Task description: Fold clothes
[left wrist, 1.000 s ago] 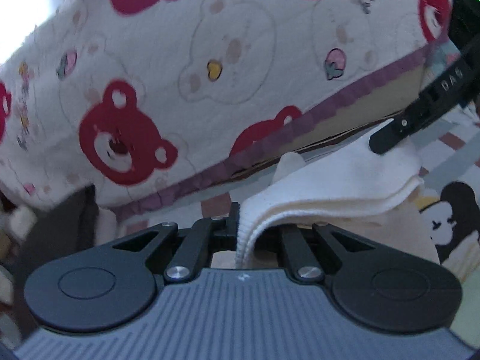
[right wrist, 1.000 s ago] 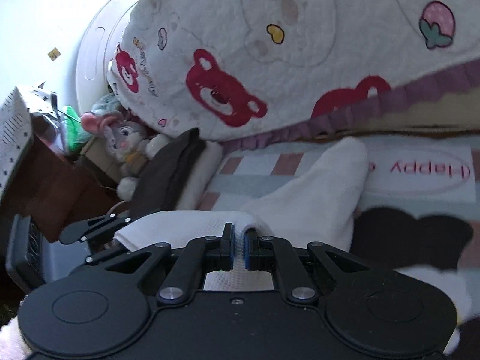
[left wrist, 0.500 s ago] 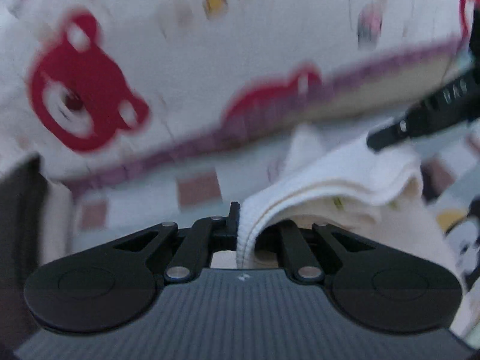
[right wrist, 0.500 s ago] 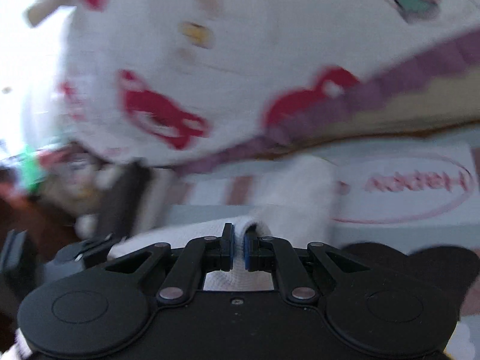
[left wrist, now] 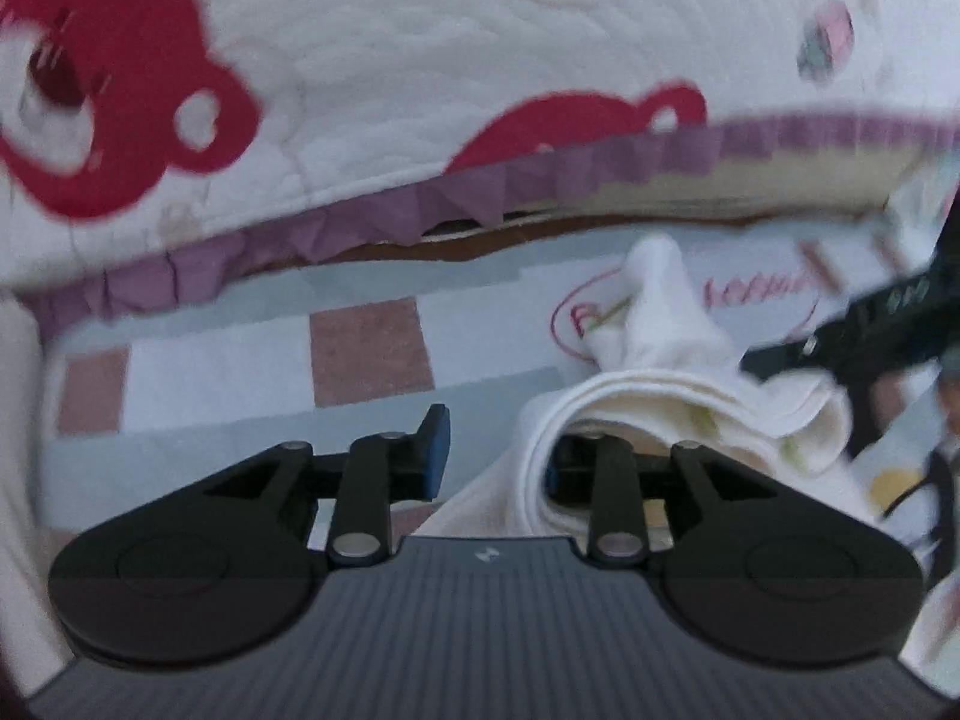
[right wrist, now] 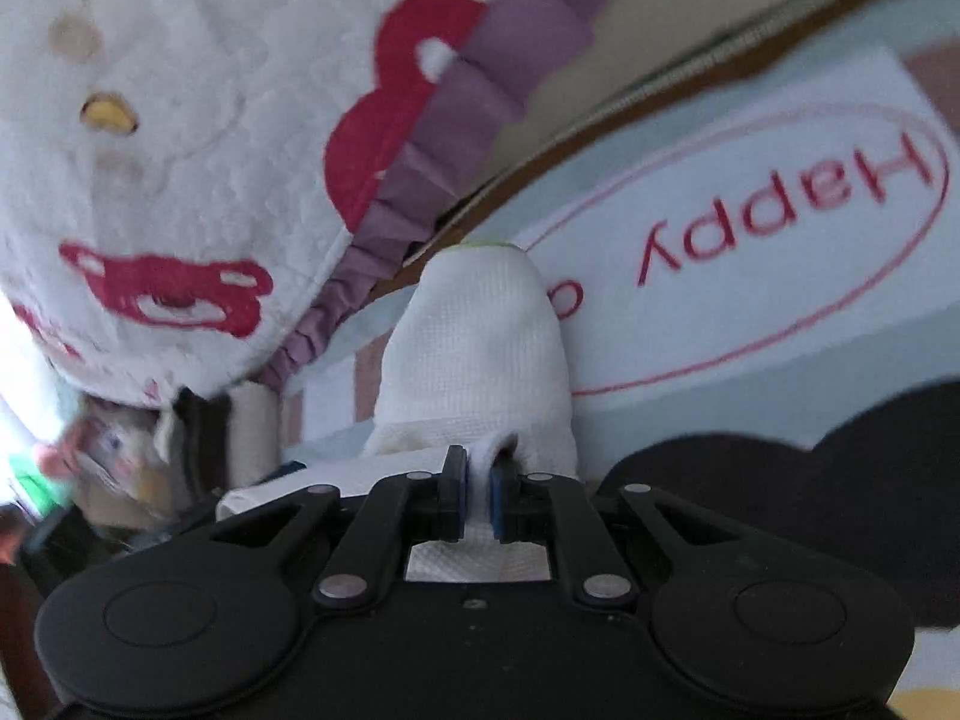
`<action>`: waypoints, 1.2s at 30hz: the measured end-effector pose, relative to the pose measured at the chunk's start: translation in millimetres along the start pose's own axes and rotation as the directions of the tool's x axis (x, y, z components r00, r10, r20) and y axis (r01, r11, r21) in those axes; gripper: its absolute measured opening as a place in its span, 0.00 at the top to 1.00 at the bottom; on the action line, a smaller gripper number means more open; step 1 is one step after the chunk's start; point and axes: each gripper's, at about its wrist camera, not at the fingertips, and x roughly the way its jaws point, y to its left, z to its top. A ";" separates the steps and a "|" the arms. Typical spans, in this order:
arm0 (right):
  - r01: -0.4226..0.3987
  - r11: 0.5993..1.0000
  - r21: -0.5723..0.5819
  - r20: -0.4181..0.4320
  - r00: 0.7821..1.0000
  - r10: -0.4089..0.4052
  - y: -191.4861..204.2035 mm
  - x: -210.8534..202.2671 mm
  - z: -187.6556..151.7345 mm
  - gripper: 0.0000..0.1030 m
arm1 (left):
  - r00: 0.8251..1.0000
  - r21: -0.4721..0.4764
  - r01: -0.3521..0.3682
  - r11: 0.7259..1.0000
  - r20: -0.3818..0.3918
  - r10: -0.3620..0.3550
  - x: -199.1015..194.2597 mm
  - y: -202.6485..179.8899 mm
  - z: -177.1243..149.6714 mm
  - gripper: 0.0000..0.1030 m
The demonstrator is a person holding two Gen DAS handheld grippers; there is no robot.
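A white knit garment (right wrist: 474,348) lies folded on the patterned bed sheet (left wrist: 240,372), one narrow end pointing at the quilt. In the left wrist view my left gripper (left wrist: 498,462) hangs low over the sheet with its jaws opening. The garment's edge (left wrist: 630,402) drapes over the right finger only and is not pinched. My right gripper (right wrist: 478,495) has its jaws opening a little, and a fold of the white garment is still squeezed between the blue pads. The right gripper (left wrist: 780,357) also shows in the left wrist view, on the garment's far corner.
A plush white quilt (left wrist: 420,60) with red bears and a purple ruffle (right wrist: 420,180) overhangs the sheet just beyond the garment. The sheet carries a red "Happy" oval (right wrist: 780,210) and a black printed shape (right wrist: 780,492). A stuffed toy (right wrist: 108,444) and dark cloth sit at the left.
The left jaws have opened and let go of the garment's edge. Both grippers have come down towards the sheet with the garment, and the right one has rolled.
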 end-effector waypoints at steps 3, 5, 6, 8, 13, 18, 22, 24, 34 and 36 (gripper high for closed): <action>-0.036 0.998 0.042 -0.023 0.999 0.037 -0.5 0.7 5.0 0.87 | 0.998 -0.054 0.049 0.997 0.036 -0.047 -10.9 16.7 -2.4 0.69; -0.063 0.995 0.079 -0.037 0.997 0.066 -1.2 1.2 8.4 0.85 | 0.998 -0.046 0.026 0.999 0.057 -0.023 -17.1 19.6 -4.7 0.67; -0.087 0.990 0.109 -0.039 0.995 0.092 -2.8 0.8 10.2 0.82 | 0.998 -0.051 0.012 0.999 0.070 -0.009 -20.3 20.7 -6.6 0.66; -0.168 0.960 0.225 -0.020 0.984 0.177 -12.0 -1.3 12.4 0.75 | 0.995 -0.067 -0.014 0.998 0.101 0.021 -27.1 23.1 -10.7 0.66; -0.236 0.927 0.292 0.085 0.972 0.220 -21.1 -13.0 16.3 0.74 | 0.967 -0.125 -0.126 0.984 0.204 0.149 -55.7 31.5 -19.0 0.55; -0.021 0.999 -0.042 0.216 0.976 0.030 4.7 -41.2 10.1 0.73 | 0.991 -0.134 -0.047 0.990 0.116 0.063 -63.0 21.8 -46.2 0.49; 0.304 0.864 -0.402 0.394 0.909 -0.137 32.3 -50.1 -21.5 0.63 | 0.998 -0.011 -0.060 0.998 0.029 0.060 -53.7 -10.0 -68.6 0.38; 0.272 0.851 -0.450 0.343 0.932 -0.116 35.1 -46.4 -29.5 0.61 | 0.997 0.064 -0.069 0.996 -0.020 0.071 -41.9 -25.1 -76.1 0.37; 0.234 0.804 -0.546 0.235 0.964 -0.121 59.2 -3.1 -28.4 0.44 | 0.950 0.139 -0.312 0.940 0.047 0.309 -16.3 -28.8 -62.9 0.88; 0.236 0.797 -0.557 0.271 0.958 -0.094 60.1 -3.4 -27.8 0.57 | 0.936 0.089 -0.336 0.938 0.139 0.322 -34.8 -20.8 -58.5 0.88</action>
